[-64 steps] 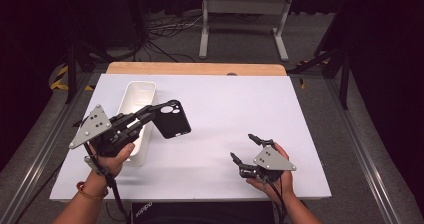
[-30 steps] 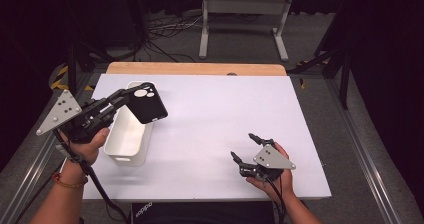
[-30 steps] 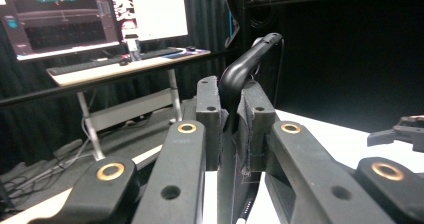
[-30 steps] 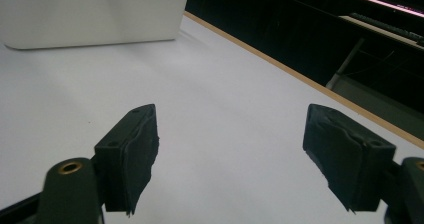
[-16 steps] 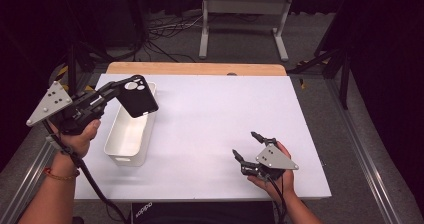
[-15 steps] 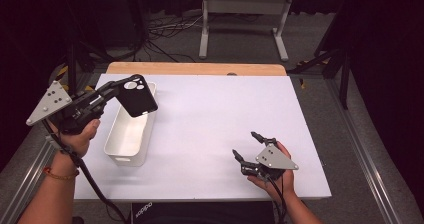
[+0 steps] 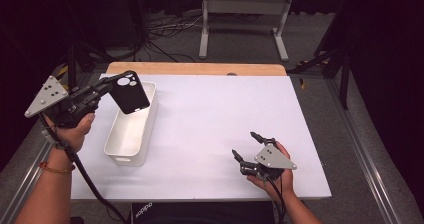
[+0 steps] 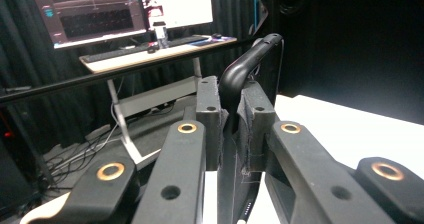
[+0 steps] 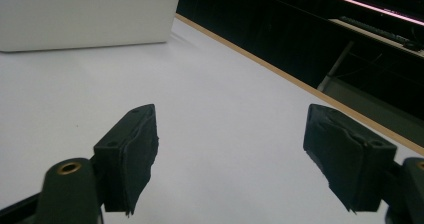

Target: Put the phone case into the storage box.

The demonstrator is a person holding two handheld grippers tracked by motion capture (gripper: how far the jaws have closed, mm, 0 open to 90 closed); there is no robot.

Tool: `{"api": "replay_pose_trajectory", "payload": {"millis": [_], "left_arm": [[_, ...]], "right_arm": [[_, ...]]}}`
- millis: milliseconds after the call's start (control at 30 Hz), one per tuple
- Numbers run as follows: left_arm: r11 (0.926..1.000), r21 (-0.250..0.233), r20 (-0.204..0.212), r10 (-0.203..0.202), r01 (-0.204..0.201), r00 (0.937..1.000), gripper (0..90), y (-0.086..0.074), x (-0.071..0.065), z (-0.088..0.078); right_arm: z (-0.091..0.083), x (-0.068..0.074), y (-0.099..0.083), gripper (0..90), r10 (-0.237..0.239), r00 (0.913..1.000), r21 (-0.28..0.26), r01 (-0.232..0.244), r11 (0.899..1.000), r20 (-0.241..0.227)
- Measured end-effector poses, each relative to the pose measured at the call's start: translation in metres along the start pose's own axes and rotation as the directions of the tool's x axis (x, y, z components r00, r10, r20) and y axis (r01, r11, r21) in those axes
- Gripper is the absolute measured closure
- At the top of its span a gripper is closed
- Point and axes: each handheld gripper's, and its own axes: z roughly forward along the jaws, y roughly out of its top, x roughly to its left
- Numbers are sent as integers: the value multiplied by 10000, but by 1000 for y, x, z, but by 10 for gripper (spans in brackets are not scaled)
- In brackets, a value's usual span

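Observation:
A black phone case (image 7: 129,91) with a camera cut-out hangs tilted in the air over the far end of a white bin (image 7: 122,157). My left gripper (image 7: 107,84) is shut on the case's edge, at the table's left side. In the left gripper view the pads (image 8: 208,119) pinch the thin case (image 8: 246,64), which rises past them. My right gripper (image 7: 243,144) rests in a hand near the front right of the white table (image 7: 220,109), open with nothing between its fingers. In the right gripper view the right gripper (image 9: 230,154) points across bare table toward the bin (image 9: 85,14).
A wooden strip (image 7: 195,68) runs along the table's far edge. Beyond it on the floor stand a metal frame (image 7: 245,19) and loose cables (image 7: 165,31). A desk with a monitor (image 8: 90,11) shows in the left gripper view.
My left hand has carried the phone case leftward and away, from above the table beside the bin to over the bin's far end. The right gripper has stayed put.

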Motion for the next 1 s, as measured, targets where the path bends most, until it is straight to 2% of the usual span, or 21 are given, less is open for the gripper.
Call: {"api": "replay_pose_trajectory", "payload": {"millis": [200, 333, 567, 767, 867, 1000], "left_arm": [[9998, 190, -179, -52, 55, 9998, 822, -5, 11, 5], [9991, 424, -190, 45, -36, 9998, 822, -8, 18, 12], [9982, 592, -208, -40, 52, 9998, 822, -14, 28, 24], [9971, 759, -67, -43, 48, 10000, 822, -21, 39, 37], [9943, 1065, 42, -11, 6, 10000, 822, -29, 47, 48], [9926, 1200, 131, -228, 210, 9997, 822, -39, 55, 58]], "right_arm": [[1, 1, 0, 223, 11, 10000, 18, -11, 10000, -17], [2, 1, 0, 223, 2, 10000, 44, -1, 10000, -65], [3, 1, -1, 223, 31, 10000, 166, -30, 9999, -47], [6, 3, -2, 224, 29, 10000, 282, -27, 9996, -48], [7, 4, -2, 223, 8, 10000, 352, -7, 9994, -26], [8, 4, -3, 223, 25, 10000, 432, -26, 9991, 22]]}}
